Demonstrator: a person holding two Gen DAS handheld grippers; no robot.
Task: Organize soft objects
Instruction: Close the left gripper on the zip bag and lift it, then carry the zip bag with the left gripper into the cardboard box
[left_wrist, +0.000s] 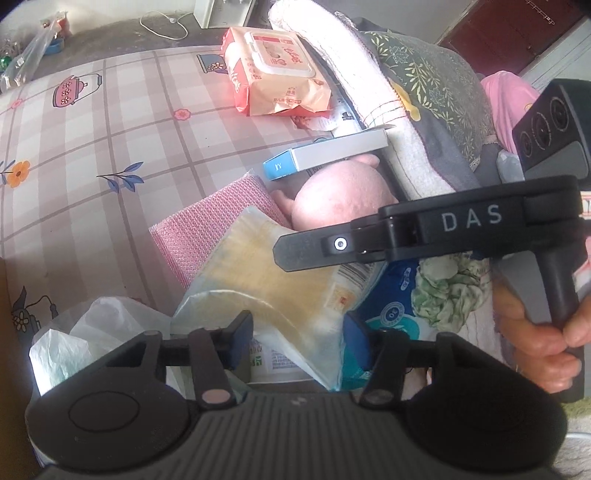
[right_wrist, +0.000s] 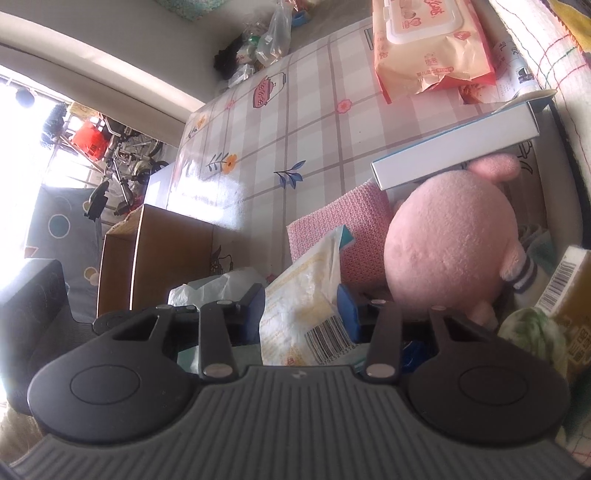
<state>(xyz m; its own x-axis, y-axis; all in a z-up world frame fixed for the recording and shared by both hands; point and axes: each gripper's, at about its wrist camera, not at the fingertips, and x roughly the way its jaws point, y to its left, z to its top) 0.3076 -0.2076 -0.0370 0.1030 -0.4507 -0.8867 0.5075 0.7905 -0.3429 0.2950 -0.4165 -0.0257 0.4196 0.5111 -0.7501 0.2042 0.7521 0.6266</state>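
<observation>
A pink plush toy (right_wrist: 447, 251) lies on the bed among clutter; it also shows in the left wrist view (left_wrist: 340, 199). A clear-wrapped yellow and white soft pack (left_wrist: 269, 273) leans on a pink textured cloth (left_wrist: 218, 214). My left gripper (left_wrist: 299, 343) is open with its jaws on either side of the pack's lower end. My right gripper (right_wrist: 301, 314) is open around the same pack (right_wrist: 310, 299), beside the plush toy. In the left wrist view the right gripper's body (left_wrist: 443, 229) crosses over the pack.
A wet-wipes pack (left_wrist: 277, 70) and a blue and white box (left_wrist: 325, 155) lie on the checked sheet (left_wrist: 110, 129). Folded blankets (left_wrist: 406, 85) are stacked at the right. A white plastic bag (left_wrist: 92, 332) and a cardboard box (right_wrist: 155, 254) sit at the left.
</observation>
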